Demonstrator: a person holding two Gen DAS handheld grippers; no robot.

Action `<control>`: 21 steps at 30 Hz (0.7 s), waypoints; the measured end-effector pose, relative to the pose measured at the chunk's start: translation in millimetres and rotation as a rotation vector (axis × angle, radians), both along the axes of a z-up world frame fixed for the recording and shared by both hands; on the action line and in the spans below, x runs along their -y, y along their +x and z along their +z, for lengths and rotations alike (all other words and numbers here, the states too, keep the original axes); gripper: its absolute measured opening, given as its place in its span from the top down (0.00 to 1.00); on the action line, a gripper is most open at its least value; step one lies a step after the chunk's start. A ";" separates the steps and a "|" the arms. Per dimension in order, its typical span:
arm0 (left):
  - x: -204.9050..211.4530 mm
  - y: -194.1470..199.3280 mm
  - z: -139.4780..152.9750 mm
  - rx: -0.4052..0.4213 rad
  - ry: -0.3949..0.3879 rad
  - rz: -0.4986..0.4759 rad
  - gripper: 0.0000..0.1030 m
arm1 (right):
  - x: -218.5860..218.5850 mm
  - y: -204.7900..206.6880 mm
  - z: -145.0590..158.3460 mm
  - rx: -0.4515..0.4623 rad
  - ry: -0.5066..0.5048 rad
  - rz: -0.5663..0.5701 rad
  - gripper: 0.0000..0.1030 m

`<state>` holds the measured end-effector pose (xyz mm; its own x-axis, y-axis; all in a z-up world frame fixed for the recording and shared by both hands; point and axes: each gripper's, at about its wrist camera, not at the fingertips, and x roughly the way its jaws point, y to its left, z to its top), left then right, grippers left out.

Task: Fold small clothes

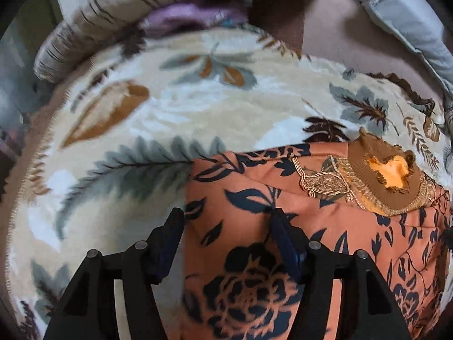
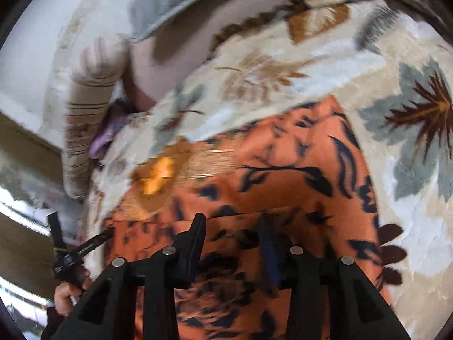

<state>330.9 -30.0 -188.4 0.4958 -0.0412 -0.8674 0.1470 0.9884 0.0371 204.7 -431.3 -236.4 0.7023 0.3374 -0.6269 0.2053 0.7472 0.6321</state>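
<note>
A home bedroom: a bed under a leaf-patterned blanket [image 1: 175,107], with a striped pillow [image 1: 119,8] at its edge.

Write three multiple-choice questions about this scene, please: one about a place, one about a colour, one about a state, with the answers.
1. Where does the orange garment with dark blue flower print lie?
A. on the cream plush blanket with leaf pattern
B. in a basket
C. on a hanger

2. What colour is the ribbed knit collar of the garment?
A. white
B. brown
C. green

3. How do the jaws of the left gripper stand?
A. shut on a sock
B. shut on nothing
C. open above the garment

Answers:
1. A, the blanket shows around the garment.
2. B, a brown ring surrounds the neck opening.
3. C, printed cloth shows in the gap between both fingers.
</note>
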 end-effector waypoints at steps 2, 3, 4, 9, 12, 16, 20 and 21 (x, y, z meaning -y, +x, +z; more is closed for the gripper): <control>-0.6 -16.0 12.7 0.048 -0.007 -0.037 0.37 | -16.4 -2.8 9.0 0.032 0.016 0.057 0.59; 1.0 -21.8 15.0 0.058 -0.015 -0.063 0.37 | -27.8 -3.4 10.7 0.036 0.033 0.103 0.59; 2.3 -28.5 16.1 0.061 -0.017 -0.089 0.37 | -37.5 -3.1 10.4 0.031 0.036 0.133 0.59; -3.4 -44.0 -14.6 -0.027 0.057 -0.086 0.36 | -84.4 2.7 -17.7 -0.142 -0.106 0.288 0.59; -25.1 -50.7 -19.8 -0.058 -0.030 -0.031 0.36 | -85.4 -8.5 -14.8 -0.144 -0.113 0.315 0.59; -25.3 -63.7 -16.0 -0.049 0.016 -0.052 0.36 | -79.6 -21.3 -12.1 -0.161 -0.095 0.315 0.59; -26.1 -70.7 -3.8 -0.032 -0.044 -0.037 0.37 | -75.2 -33.5 3.4 -0.098 -0.087 0.296 0.59; -24.0 -72.5 -3.6 -0.019 -0.035 -0.044 0.37 | -73.4 -34.6 4.4 -0.094 -0.096 0.283 0.59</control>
